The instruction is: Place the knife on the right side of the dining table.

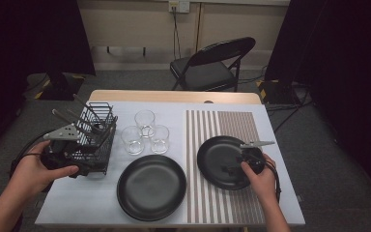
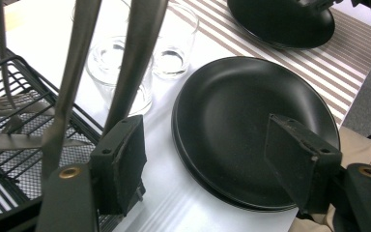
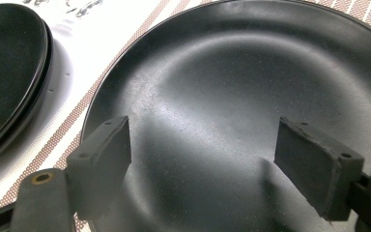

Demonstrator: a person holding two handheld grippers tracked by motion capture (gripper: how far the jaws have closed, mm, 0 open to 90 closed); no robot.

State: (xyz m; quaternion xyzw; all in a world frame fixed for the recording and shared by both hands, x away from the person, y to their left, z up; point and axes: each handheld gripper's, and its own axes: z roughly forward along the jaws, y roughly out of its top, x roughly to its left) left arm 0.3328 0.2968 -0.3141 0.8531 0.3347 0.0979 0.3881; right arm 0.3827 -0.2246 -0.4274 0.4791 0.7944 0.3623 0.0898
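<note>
Cutlery handles (image 2: 135, 53) rise just beyond left gripper's (image 2: 203, 159) open jaws.

Left claw (image 1: 84, 170) and right claw (image 1: 229, 170) gape wide.

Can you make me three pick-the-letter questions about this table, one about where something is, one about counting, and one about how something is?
1. Where is the wire rack?
A. At the table's left side
B. On the striped mat
C. On the chair

2. How many clear glasses stand on the table?
A. One
B. Three
C. Five

3. How are the jaws of the right hand-held gripper over the black plate on the striped mat?
A. Shut on a spoon
C. Shut on the plate's rim
B. Open, nothing between them

Answers:
1 A: the high view shows the rack by the left hand, left of the glasses.
2 B: three glasses cluster behind the other black plate.
3 B: the right gripper view shows the pads wide apart above the plate.
</note>
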